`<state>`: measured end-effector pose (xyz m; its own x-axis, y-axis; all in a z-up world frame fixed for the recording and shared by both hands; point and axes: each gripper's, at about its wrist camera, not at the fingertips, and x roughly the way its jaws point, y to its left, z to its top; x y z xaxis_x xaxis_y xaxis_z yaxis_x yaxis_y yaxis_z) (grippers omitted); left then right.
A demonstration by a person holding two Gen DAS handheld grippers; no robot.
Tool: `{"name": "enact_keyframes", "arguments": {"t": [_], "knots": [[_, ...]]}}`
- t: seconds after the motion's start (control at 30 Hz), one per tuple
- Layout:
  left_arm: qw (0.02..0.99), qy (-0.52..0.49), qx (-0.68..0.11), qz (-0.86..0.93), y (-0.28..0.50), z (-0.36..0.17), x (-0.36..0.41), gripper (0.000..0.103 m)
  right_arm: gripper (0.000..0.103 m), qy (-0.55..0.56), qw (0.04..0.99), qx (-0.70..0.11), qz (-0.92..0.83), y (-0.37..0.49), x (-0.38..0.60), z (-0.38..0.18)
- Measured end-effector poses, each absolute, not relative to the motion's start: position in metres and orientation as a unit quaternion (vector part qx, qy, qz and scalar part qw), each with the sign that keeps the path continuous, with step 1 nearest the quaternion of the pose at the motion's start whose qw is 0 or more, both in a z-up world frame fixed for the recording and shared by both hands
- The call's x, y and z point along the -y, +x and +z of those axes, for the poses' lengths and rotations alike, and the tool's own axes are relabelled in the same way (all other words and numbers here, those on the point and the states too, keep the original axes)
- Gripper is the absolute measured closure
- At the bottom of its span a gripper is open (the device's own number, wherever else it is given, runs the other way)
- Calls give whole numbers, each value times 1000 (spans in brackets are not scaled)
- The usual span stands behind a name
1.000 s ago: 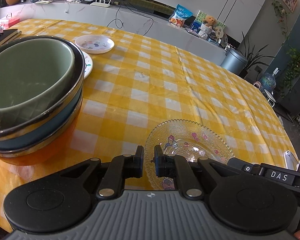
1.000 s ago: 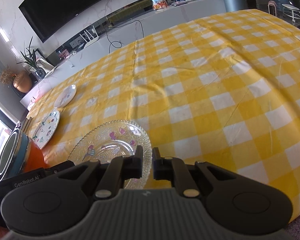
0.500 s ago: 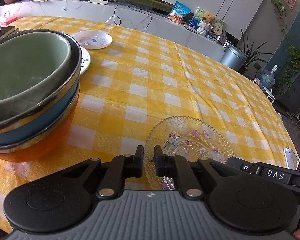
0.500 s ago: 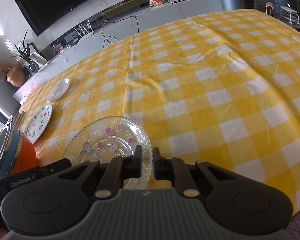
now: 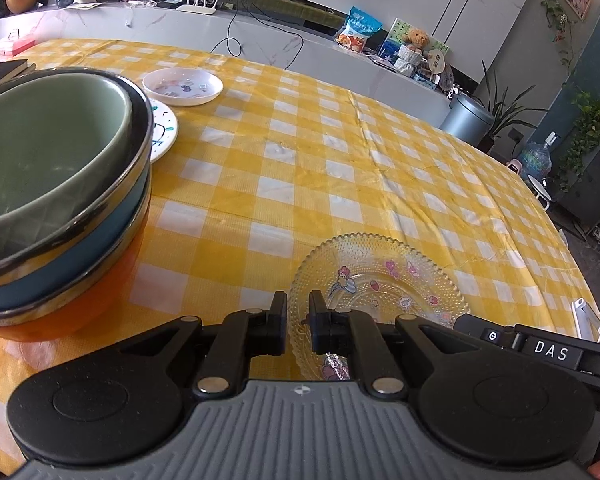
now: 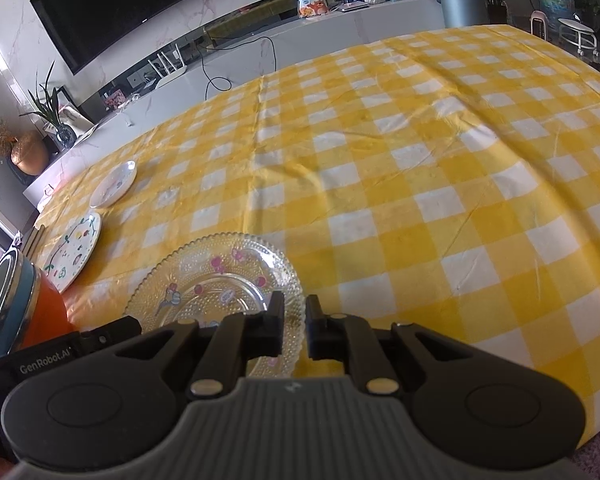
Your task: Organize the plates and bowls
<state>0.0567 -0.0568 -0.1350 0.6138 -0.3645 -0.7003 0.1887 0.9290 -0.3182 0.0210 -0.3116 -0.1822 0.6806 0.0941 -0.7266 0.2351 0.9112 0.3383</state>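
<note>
While I am holding both tongs low over the near edge of the yellow checked surface [image 5: 320, 168], the glass plate [image 5: 380, 280] is lying flat right ahead of them, between the two. My left tongs [image 5: 298, 316] are sitting nearly together with only a thin gap showing and nothing in it; my right tongs [image 6: 293, 318] are looking the same, nearly closed and empty, over the plate's right rim.

I am judging the glass plate to be stiff, fairly light, slick and breakable, with a beaded, scalloped rim that should be giving the pads some bite. I am thinking the rim is the only place to take it, one pad above and one slid beneath, since it is lying flush on the cloth.

Being round, it is offering no long axis; it is facing upward, its cartoon print showing through the centre.

To my left the stack of bowls [image 5: 60, 208] is standing close, a green one nested in blue and orange. Farther back, the patterned plate [image 6: 74, 252] is peeking from behind that stack, and the small white dish [image 5: 182, 86] is resting just beyond it. I am reckoning the plates belong gathered together.
</note>
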Motion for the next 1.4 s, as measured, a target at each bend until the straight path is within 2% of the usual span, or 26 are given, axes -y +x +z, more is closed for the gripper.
{"name": "enact_keyframes", "arguments": {"t": [0.2, 0.23, 0.3, 0.37, 0.43, 0.83, 1.1, 1.4], "knots": [[891, -102, -413, -157, 58, -133, 58, 90, 93, 208, 893, -396, -40, 24, 313, -182], [892, -101, -411, -156, 58, -132, 59, 87, 91, 208, 894, -395, -37, 24, 313, -182], [896, -91, -405, -158, 56, -129, 60, 76, 88, 201, 898, -390, -40, 23, 311, -179], [898, -86, -403, -157, 53, -124, 61, 65, 75, 180, 905, -382, -45, 21, 307, -173], [898, -83, -402, -156, 53, -116, 60, 62, 75, 167, 911, -374, -48, 19, 305, -165], [878, -69, -432, -196, 73, -52, 43, 61, 69, 180, 913, -365, 1, 41, 284, -120], [853, -81, -473, -206, 118, -17, -3, 61, 64, 207, 897, -386, 50, 78, 253, -103], [872, -54, -462, -155, 168, 1, -57, 61, 63, 210, 884, -407, 93, 121, 214, -98]]}}
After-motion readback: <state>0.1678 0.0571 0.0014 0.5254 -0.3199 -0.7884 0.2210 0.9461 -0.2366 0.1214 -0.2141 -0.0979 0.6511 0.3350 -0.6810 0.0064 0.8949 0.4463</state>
